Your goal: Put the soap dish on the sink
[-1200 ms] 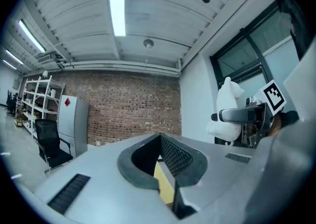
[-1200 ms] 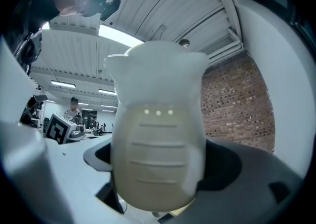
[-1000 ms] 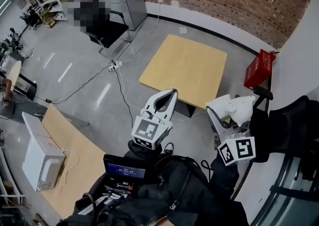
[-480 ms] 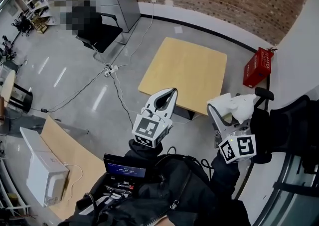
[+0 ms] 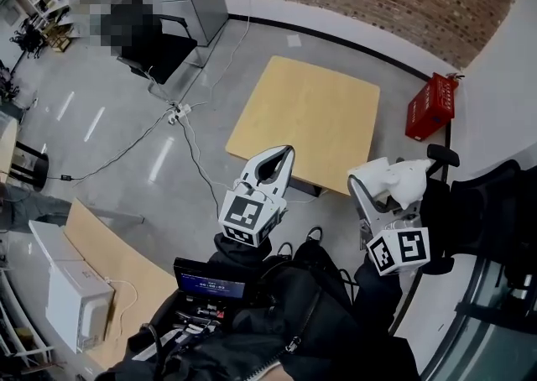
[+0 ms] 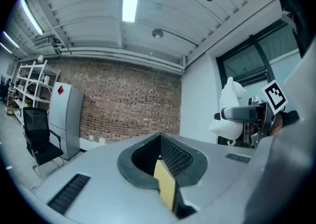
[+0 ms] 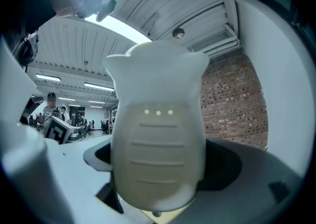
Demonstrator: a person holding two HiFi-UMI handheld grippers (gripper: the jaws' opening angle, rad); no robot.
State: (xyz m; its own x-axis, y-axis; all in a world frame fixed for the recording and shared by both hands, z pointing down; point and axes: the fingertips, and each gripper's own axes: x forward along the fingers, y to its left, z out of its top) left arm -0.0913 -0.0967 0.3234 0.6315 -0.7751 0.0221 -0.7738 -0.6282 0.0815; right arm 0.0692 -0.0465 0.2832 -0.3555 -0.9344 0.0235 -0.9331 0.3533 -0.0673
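Holding the soap dish (image 5: 398,178), right gripper (image 5: 376,190) clears the table (image 5: 312,109) edge; left gripper (image 5: 284,155) closed.

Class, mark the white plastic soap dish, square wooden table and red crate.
white plastic soap dish (image 7: 158,139): right gripper view, ribbed face.
square wooden table (image 5: 310,111): head view, tabletop centre.
red crate (image 5: 430,107): head view, side wall.

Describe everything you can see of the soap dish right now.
The soap dish is white and looks like matte plastic, with a rounded body, four horizontal ridges and three small dots above them, widening to a flared rim. It is clamped in the right claw, held in the air beside the wooden table. No sink is in view.
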